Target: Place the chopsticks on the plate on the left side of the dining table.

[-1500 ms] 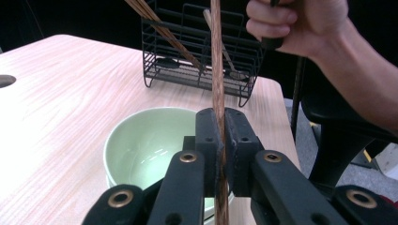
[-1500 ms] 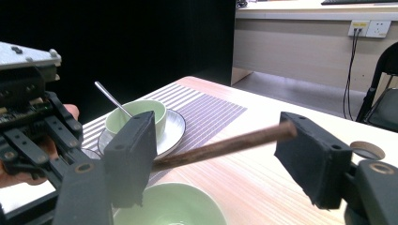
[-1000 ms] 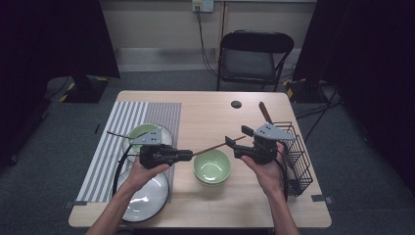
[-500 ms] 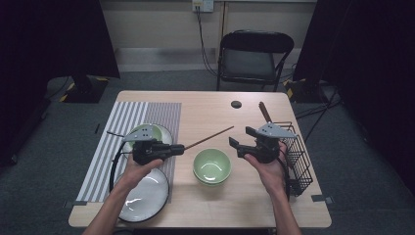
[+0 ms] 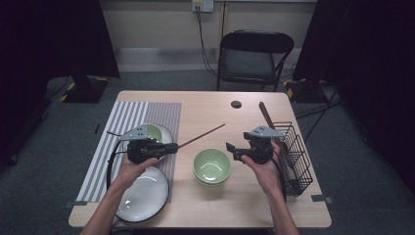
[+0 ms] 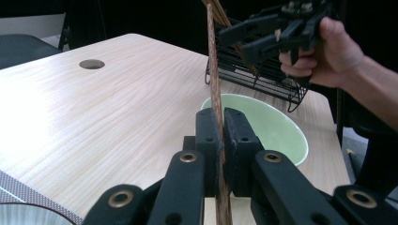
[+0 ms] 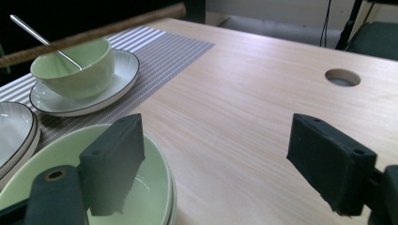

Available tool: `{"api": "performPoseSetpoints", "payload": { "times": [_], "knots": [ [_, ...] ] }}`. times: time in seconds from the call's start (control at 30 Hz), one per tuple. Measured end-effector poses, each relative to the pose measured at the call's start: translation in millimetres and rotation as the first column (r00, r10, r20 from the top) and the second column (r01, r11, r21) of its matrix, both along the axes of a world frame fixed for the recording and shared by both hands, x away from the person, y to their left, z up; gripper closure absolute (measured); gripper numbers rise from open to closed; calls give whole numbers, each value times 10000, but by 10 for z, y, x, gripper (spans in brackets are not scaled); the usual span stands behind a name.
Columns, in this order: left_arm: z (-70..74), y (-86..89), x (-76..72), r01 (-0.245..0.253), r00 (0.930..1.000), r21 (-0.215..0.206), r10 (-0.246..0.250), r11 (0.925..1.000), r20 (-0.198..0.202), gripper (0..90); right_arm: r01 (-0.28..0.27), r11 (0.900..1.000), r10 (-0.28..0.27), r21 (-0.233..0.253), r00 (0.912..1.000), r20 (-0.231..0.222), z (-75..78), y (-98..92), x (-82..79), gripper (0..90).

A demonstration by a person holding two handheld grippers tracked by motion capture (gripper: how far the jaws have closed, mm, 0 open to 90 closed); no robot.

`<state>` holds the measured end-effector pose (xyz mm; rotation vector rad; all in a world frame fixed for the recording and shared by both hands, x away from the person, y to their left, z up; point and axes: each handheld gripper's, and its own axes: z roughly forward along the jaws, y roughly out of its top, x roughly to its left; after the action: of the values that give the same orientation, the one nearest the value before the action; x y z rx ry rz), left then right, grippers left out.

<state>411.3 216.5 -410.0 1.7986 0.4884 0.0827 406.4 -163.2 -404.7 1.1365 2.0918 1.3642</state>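
My left gripper is shut on a long brown chopstick, over the right edge of the striped placemat. The chopstick points up and right, its tip above bare table. In the right gripper view the chopstick crosses the far left. My right gripper stands open with nothing between its jaws, just right of the stacked green bowls.
A black wire basket with brown sticks stands at the table's right edge. On the placemat, a plate carries a small green bowl with a spoon. Stacked white plates lie near the front. A cable hole sits at the back.
My left gripper has drawn back to the left with the chopstick, pulling its tip away from the right gripper. The right gripper has barely moved.
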Motion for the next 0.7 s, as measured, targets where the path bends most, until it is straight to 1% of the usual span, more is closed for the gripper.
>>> {"api": "performPoseSetpoints", "payload": {
  "times": [0.03,0.07,0.1,0.13,0.17,0.2,0.23,0.3,0.37,0.43,0.47,0.5,0.53,0.57,0.6,0.63,0.7],
  "knots": [
    [1,-5,-4,-11,10000,74,11,10000,13,854,-6,10000,5,-57,10000,-49,-22,6,7,185],
    [1,-16,-10,-34,10000,220,33,9998,22,855,2,9999,-2,-157,10000,-5,-41,15,16,184],
    [0,-19,-21,14,10000,408,-17,9992,63,854,60,9996,-62,-272,10000,-64,-56,22,24,185],
    [-5,-19,-30,49,10000,476,-52,9989,56,854,128,9993,-133,-347,9998,-117,-69,29,31,186],
    [-9,-6,-42,44,10000,610,-46,9981,44,854,180,9988,-182,-459,9998,-50,-80,36,34,186],
    [-25,14,-52,34,10000,592,-34,9982,-3,854,232,9984,-235,-512,9997,-55,-84,40,38,187],
    [-45,34,-64,-82,10000,628,84,9980,-39,855,292,9984,-296,-480,9995,-76,-88,46,43,189],
    [-88,83,-83,-153,9998,885,161,9960,-85,854,388,9964,-390,-755,9992,-19,-98,74,47,189],
    [-119,151,-105,-277,9994,1017,295,9944,-165,854,439,9952,-445,-878,9990,-40,-122,95,58,189],
    [-146,253,-124,-436,9989,1128,455,9927,-144,854,500,9946,-508,-907,9987,-64,-154,103,76,189],
    [-146,253,-124,-436,9989,1128,455,9927,-144,854,500,9946,-508,-907,9987,-64,-154,103,76,189],
    [-180,351,-131,-619,9977,1143,648,9915,-220,854,624,9942,-640,-872,9978,-161,-191,107,107,189],
    [-180,351,-131,-619,9977,1143,648,9915,-220,854,624,9942,-640,-872,9978,-161,-191,107,107,189],
    [-213,425,-129,-783,9963,1394,826,9871,-252,854,684,9933,-704,-930,9973,-189,-238,116,141,194],
    [-233,454,-128,-829,9957,1366,876,9872,-288,854,656,9937,-683,-904,9973,-266,-267,126,159,202],
    [-245,484,-129,-872,9952,1430,926,9859,-312,855,620,9948,-650,-811,9973,-351,-299,130,176,204],
    [-256,527,-131,-976,9940,1453,1038,9846,-357,854,695,9936,-742,-894,9959,-509,-357,144,207,204]
  ]
}}
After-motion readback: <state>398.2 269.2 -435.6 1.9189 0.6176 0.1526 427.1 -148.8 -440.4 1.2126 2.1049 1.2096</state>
